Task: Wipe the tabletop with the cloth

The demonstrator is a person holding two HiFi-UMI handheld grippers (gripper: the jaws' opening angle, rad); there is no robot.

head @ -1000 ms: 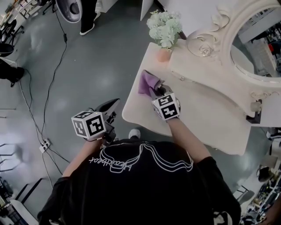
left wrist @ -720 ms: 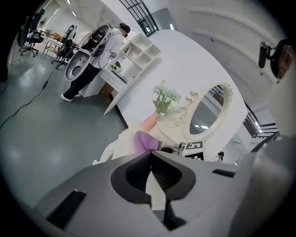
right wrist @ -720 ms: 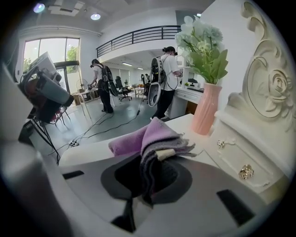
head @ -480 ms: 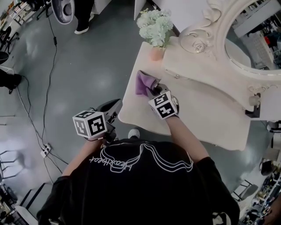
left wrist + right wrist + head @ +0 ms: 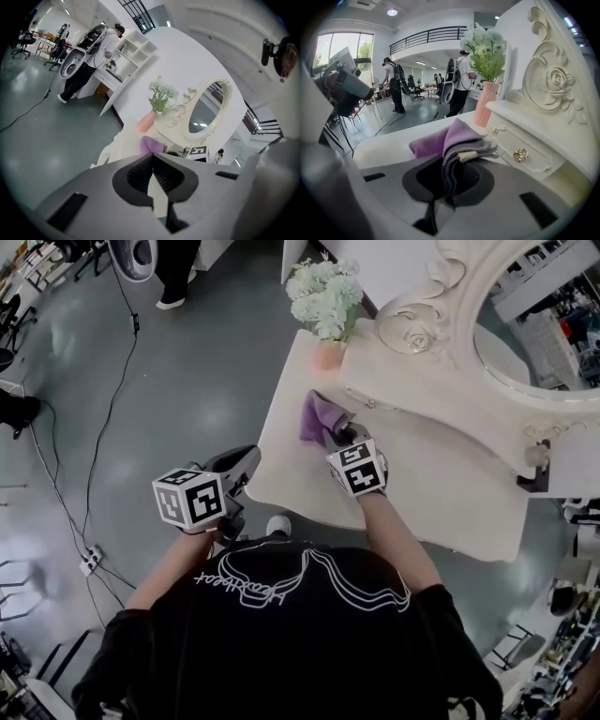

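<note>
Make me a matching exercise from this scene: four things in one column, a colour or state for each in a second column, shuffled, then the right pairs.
Things:
1. cloth
2. vase
3. left gripper
4. flowers

Colour or state:
A. pink, standing on the far corner of the tabletop
B. jaws together on nothing, held off to the side of the tabletop
C. purple, pinched in the jaws of the right gripper
D. pale green and white

Pairs: 1-C, 2-A, 3-B, 4-D

Purple and grey cloth (image 5: pixel 317 416), bunched into folds, pinched by the right gripper (image 5: pixel 340 435), lying on the cream counter (image 5: pixel 450 493) near its left end.
</note>
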